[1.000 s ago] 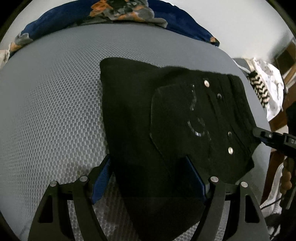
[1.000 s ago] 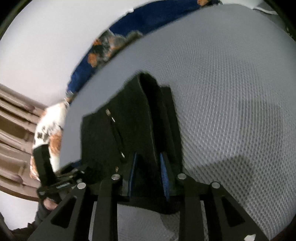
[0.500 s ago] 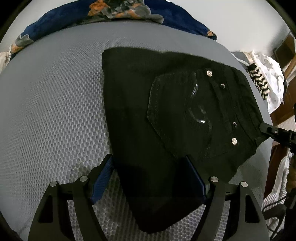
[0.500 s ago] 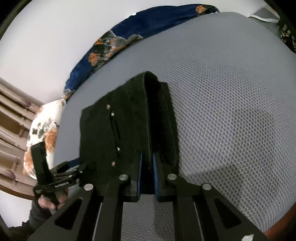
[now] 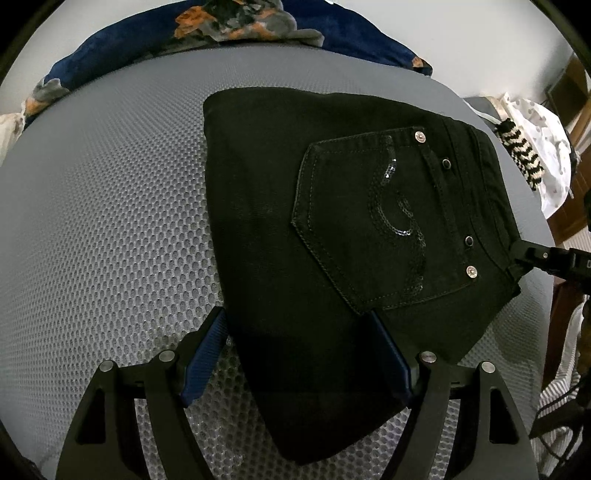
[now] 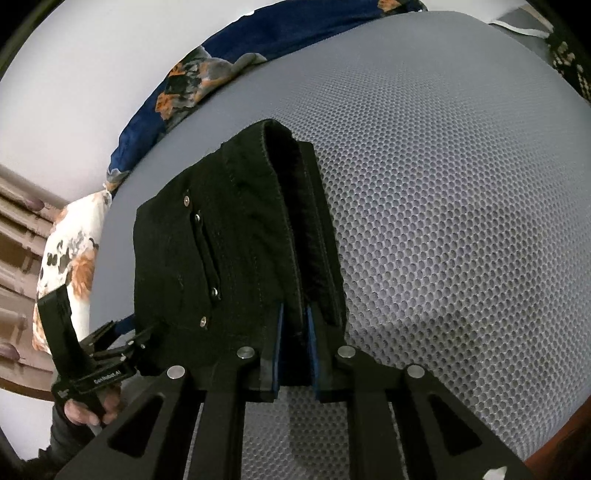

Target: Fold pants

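Observation:
The black pants (image 5: 332, 229) lie folded into a compact bundle on the grey mesh mattress (image 5: 110, 221), back pocket with sequin swirl facing up. My left gripper (image 5: 295, 354) is open, its blue-padded fingers wide apart on either side of the near corner of the bundle. My right gripper (image 6: 293, 350) is shut on the waistband edge of the pants (image 6: 229, 258), the fabric pinched between its blue pads. The right gripper's tip also shows in the left wrist view (image 5: 546, 254) at the waistband corner.
A dark blue floral blanket (image 5: 229, 26) lies along the far edge of the mattress. White patterned cloth and a striped item (image 5: 524, 155) sit at the right beside wooden furniture. A floral pillow (image 6: 70, 258) lies past the mattress edge at left in the right wrist view.
My right gripper closed from partly open onto the waistband edge. The pants bundle settled flatter on the mattress. My left gripper stayed open around the near corner.

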